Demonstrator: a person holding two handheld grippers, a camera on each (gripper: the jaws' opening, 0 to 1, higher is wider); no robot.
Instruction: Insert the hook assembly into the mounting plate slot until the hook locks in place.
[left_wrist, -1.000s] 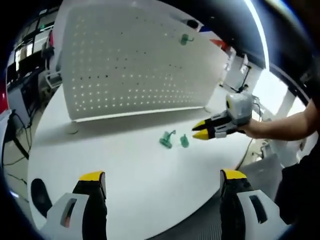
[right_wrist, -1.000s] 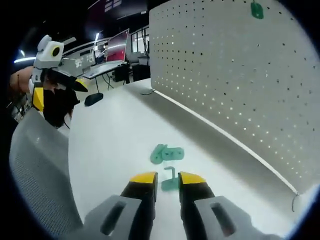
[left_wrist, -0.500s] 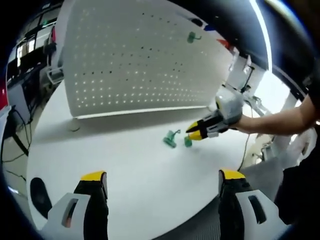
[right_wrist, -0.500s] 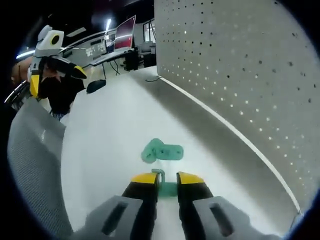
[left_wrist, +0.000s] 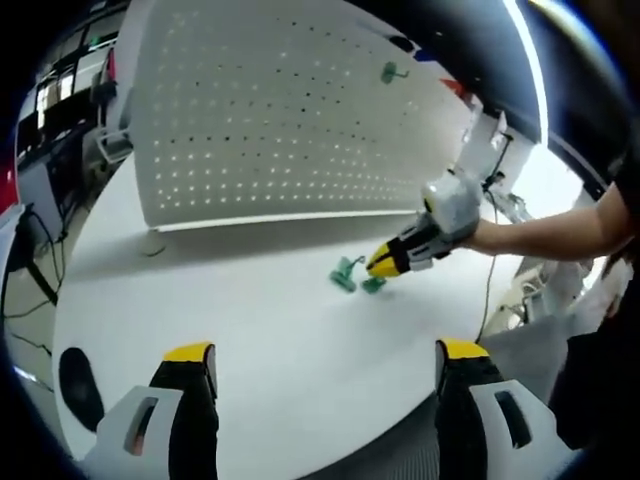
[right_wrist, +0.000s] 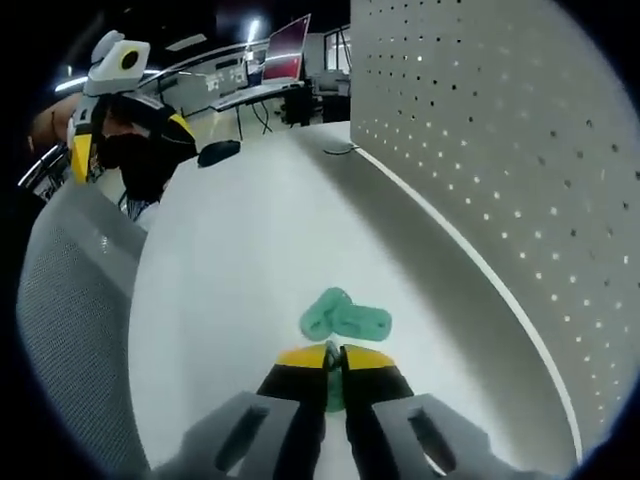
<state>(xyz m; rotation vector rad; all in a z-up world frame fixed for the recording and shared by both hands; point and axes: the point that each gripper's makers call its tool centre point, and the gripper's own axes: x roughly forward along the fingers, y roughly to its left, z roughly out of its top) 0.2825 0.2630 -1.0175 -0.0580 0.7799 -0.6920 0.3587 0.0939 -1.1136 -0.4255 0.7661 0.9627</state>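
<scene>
white table (left_wrist: 250, 330), laptop (right_wrist: 285, 62), grey chair (right_wrist: 70, 300)

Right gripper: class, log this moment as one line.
right gripper: shut on green hook | left gripper: open | green plate: on table

My left gripper (left_wrist: 318, 362), its black jaws tipped yellow, stands wide apart over the near edge of the round white table (left_wrist: 230, 310), touching nothing. Across the table, my right gripper (left_wrist: 380, 264), held at the end of my bare forearm (left_wrist: 545, 230), reaches in from the right, its yellow tips drawn close together on a small green plastic hook piece (left_wrist: 373, 285). Just left of it lies a second green plastic piece (left_wrist: 345, 274). Beyond stands a white perforated pegboard panel (left_wrist: 270, 110) with a green hook (left_wrist: 388, 71) mounted near its upper right.
</scene>
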